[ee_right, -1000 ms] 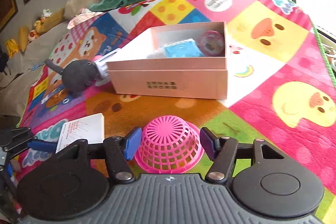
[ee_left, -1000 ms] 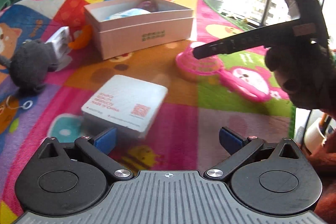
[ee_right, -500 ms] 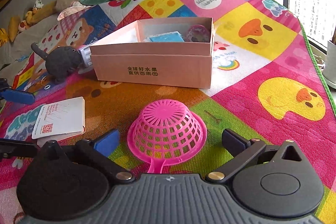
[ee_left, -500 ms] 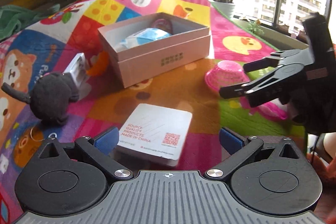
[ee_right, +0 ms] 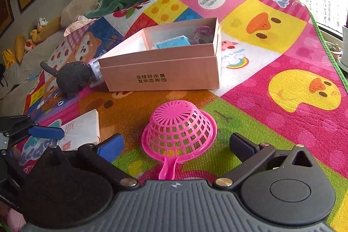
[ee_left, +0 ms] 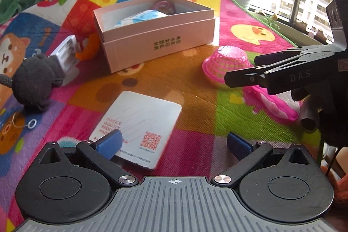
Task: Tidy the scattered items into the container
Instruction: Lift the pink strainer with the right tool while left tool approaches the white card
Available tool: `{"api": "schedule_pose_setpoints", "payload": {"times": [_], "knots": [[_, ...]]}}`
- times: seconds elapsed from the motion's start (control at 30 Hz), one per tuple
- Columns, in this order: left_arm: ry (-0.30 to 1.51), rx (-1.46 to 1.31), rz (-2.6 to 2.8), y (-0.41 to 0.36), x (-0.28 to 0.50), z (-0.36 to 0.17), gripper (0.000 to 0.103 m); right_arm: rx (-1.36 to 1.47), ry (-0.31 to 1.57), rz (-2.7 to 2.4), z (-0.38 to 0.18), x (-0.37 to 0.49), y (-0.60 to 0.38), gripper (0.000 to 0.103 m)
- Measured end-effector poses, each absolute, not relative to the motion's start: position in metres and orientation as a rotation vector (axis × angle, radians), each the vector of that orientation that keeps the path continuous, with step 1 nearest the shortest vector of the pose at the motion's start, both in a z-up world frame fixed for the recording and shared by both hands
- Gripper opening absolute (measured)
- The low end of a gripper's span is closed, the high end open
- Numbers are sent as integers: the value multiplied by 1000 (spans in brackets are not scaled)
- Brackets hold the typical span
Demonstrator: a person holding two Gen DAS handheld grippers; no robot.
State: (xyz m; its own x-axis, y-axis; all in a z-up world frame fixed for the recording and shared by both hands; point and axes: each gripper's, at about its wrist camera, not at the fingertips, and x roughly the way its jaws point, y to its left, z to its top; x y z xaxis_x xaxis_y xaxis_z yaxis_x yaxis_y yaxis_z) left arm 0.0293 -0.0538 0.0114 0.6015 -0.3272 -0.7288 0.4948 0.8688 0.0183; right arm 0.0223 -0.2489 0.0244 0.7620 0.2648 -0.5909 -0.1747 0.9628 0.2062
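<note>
Right gripper (ee_right: 175, 146) points down at a slant toward the mat, jaws spread fully apart; they have just been opening, and nothing is clamped. The pink strainer (ee_right: 179, 136) sits upside down on the play mat (ee_right: 282, 134) between the two fingers, clear of both pads, its handle pointing back toward the gripper body. Straight ahead beyond the strainer is the open cardboard box (ee_right: 165, 73), with a blue packet (ee_right: 171, 44) and a round pink item (ee_right: 203, 34) inside. Off the box's left end lie a dark plush toy (ee_right: 72, 77) and a white ridged item (ee_right: 95, 70) touching the box. Left gripper (ee_left: 173, 144) tilts down more steeply, jaws also wide apart, holding nothing; its left blue pad overlaps the near corner of the white card box (ee_left: 139, 125) in view, contact unclear. The card box lies flat on the mat just ahead of that gripper. Farther ahead is the cardboard box, ahead-left the plush toy, and to the right the other gripper's side profile, held by a dark-gloved hand (ee_left: 335, 119), poised at the strainer. A pink pouch (ee_left: 276, 105) lies under that gripper.
</note>
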Motion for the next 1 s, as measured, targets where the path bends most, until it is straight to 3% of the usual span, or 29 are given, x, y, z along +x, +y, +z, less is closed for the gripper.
{"api": "schedule_pose_setpoints", "payload": {"times": [0.2, 0.5, 0.7, 1.0], "knots": [[764, 279, -492, -61, 13, 7, 103, -62, 721, 215, 23, 27, -224, 103], [648, 321, -448, -34, 32, 27, 103, -20, 703, 222, 23, 24, -230, 103], [749, 268, -434, -21, 61, 10, 103, -42, 718, 225, 23, 26, -228, 103], [793, 199, -607, -36, 31, 9, 103, -59, 727, 260, 26, 25, -230, 103]]}}
